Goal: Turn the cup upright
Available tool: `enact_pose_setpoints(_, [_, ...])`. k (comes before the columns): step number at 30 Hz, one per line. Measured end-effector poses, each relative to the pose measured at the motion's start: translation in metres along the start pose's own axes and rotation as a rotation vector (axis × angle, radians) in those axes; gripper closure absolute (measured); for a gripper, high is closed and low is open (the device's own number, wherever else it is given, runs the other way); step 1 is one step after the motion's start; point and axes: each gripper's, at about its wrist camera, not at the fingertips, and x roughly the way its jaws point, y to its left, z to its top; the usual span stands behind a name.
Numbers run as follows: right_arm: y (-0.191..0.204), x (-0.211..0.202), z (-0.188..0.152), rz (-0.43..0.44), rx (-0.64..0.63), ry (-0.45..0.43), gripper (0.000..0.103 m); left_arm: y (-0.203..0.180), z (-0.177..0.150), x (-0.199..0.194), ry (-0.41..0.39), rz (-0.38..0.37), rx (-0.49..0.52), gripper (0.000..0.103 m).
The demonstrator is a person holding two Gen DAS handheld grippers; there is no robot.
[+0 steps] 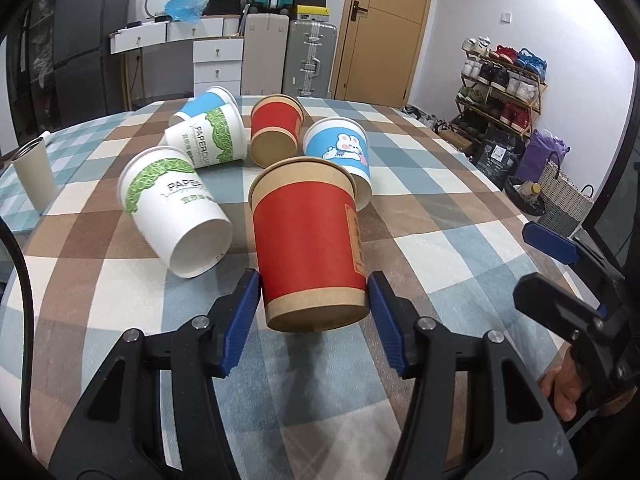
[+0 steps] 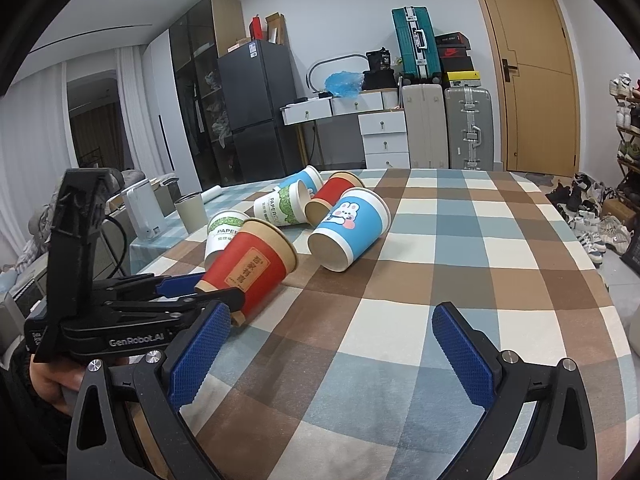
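Observation:
A red paper cup with kraft rims (image 1: 308,240) is tilted, its base toward the camera, between the blue pads of my left gripper (image 1: 314,300), which is shut on its lower end. In the right wrist view the same cup (image 2: 252,268) leans with its mouth up and to the right, base lifted a little off the cloth, held by the left gripper (image 2: 208,292). My right gripper (image 2: 332,352) is open and empty over the checked tablecloth (image 2: 460,248). It also shows at the right edge of the left wrist view (image 1: 560,268).
Several other paper cups lie on their sides behind: a blue rabbit cup (image 1: 344,152), two white PAPERCUPS cups (image 1: 176,204) (image 1: 212,138), a second red cup (image 1: 276,130), another blue one (image 1: 204,106). A grey tumbler (image 1: 34,178) stands upright at far left.

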Motion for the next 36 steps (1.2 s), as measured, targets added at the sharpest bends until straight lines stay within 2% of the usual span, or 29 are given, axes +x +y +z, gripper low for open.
enact_pose_setpoints(9, [0.009, 0.002, -0.001, 0.03, -0.001, 0.014, 0.0, 0.002, -0.018, -0.037, -0.052, 0.005, -0.02, 0.05])
enact_pose_setpoints(17, [0.009, 0.006, -0.001, 0.023, -0.007, 0.029, 0.0, 0.0, -0.043, -0.061, -0.057, -0.008, -0.037, 0.05])
enact_pose_setpoints(36, [0.01, 0.005, -0.003, 0.019, -0.008, 0.04, 0.0, -0.022, -0.07, -0.062, -0.028, -0.027, -0.036, 0.05])
